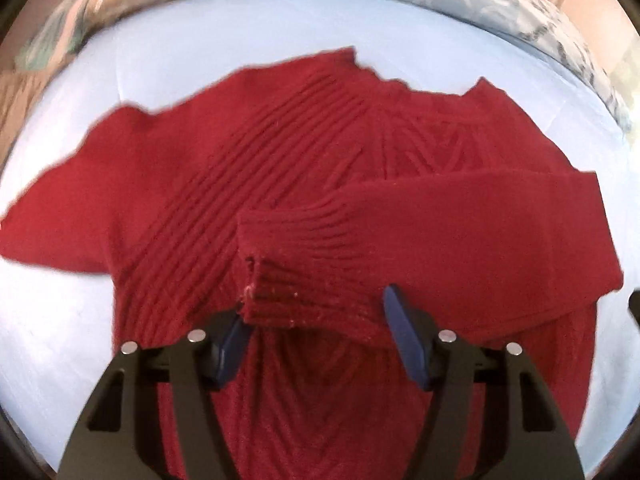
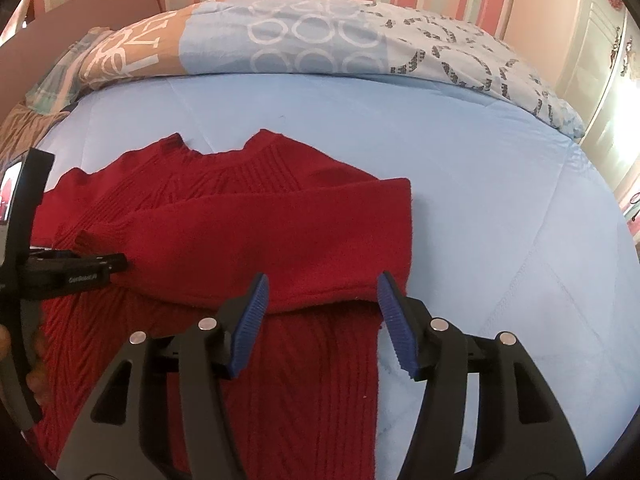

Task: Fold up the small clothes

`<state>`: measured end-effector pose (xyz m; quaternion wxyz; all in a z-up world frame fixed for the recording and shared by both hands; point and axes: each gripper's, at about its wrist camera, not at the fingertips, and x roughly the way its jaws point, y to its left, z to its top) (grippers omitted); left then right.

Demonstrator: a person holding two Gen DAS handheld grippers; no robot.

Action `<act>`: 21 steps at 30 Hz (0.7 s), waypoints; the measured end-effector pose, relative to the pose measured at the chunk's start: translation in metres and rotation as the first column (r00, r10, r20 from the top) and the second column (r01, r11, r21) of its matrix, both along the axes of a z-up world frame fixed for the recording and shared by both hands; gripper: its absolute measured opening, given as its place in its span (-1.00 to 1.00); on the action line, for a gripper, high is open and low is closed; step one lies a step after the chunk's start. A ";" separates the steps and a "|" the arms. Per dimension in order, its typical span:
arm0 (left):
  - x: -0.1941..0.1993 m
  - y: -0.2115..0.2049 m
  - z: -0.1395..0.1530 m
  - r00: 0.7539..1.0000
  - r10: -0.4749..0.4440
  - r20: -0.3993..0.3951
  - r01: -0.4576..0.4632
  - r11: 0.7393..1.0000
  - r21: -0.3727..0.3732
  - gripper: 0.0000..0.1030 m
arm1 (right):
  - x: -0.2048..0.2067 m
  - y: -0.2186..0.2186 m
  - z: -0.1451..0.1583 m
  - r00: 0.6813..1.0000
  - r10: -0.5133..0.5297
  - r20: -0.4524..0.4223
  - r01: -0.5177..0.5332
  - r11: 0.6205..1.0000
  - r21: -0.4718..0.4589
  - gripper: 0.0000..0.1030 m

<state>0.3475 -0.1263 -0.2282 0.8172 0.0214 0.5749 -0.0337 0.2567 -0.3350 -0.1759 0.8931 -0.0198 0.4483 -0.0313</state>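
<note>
Centre of both frames: red sweater (image 1: 304, 168) flat on the bed (image 2: 460, 152), one sleeve (image 1: 440, 232) folded across chest | left gripper (image 1: 316, 336) part-open around cuff, not pinching | right gripper (image 2: 320, 312) part-open, empty, over sleeve edge | step: sleeve fold laid | next: other sleeve, left of frame, likely.

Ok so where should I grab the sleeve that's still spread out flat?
Take the unfolded sleeve at its outer tip, coming from above on the left gripper's side: it lies flat on the blue sheet, pointing away from the sweater body.

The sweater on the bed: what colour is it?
Dark red sweater, with ribbed knit; clearest in the left wrist view.
</note>
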 end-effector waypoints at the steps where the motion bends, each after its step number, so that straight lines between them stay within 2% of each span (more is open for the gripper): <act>1: -0.002 -0.007 0.003 0.999 -0.037 0.037 0.035 0.997 0.064 -0.26 | 0.001 -0.001 0.000 1.000 -0.003 0.000 0.003 1.000 -0.002 0.13; 3: -0.002 -0.019 0.008 0.991 -0.112 0.067 0.104 0.988 0.113 -0.75 | 0.003 -0.002 0.000 1.000 -0.009 0.004 0.009 1.000 -0.003 0.13; 4: -0.001 -0.023 0.008 0.989 -0.131 0.073 0.122 0.985 0.119 -0.80 | 0.005 -0.002 0.000 1.000 -0.012 0.006 0.012 1.000 -0.001 0.13; 7: 0.002 -0.035 0.017 0.966 -0.228 0.125 0.205 0.964 0.170 -0.82 | 0.007 -0.002 0.000 1.000 -0.019 0.014 0.019 1.000 -0.001 0.13; 9: 0.000 -0.038 0.032 0.933 -0.300 0.198 0.252 0.938 0.236 -0.82 | 0.008 -0.001 0.002 0.999 -0.025 0.024 0.025 1.000 -0.001 0.13; 12: -0.008 -0.026 0.068 0.860 -0.384 0.337 0.288 0.909 0.300 -0.82 | 0.009 0.001 0.004 0.999 -0.031 0.040 0.031 0.999 0.006 0.13; 13: -0.004 -0.019 0.077 0.838 -0.394 0.377 0.276 0.902 0.331 -0.82 | 0.010 0.002 0.004 0.999 -0.032 0.041 0.032 0.999 0.008 0.13; 15: 0.008 -0.005 0.087 0.814 -0.396 0.425 0.247 0.898 0.363 -0.82 | 0.011 0.005 0.003 0.999 -0.032 0.040 0.031 0.999 0.010 0.13; 16: 0.013 0.003 0.089 0.813 -0.391 0.433 0.240 0.901 0.362 -0.82 | 0.011 0.006 0.002 0.999 -0.031 0.038 0.030 0.999 0.015 0.13; 18: 0.028 0.019 0.078 0.849 -0.368 0.379 0.252 0.913 0.321 -0.82 | 0.013 0.009 -0.001 0.999 -0.031 0.030 0.030 0.999 0.024 0.13; 20: 0.036 0.034 0.050 0.896 -0.327 0.299 0.250 0.930 0.268 -0.82 | 0.016 0.011 -0.007 0.999 -0.034 0.015 0.033 0.999 0.042 0.13; 21: 0.035 0.036 0.036 0.910 -0.318 0.267 0.247 0.932 0.266 -0.82 | 0.018 0.011 -0.012 0.999 -0.036 0.003 0.036 0.998 0.053 0.13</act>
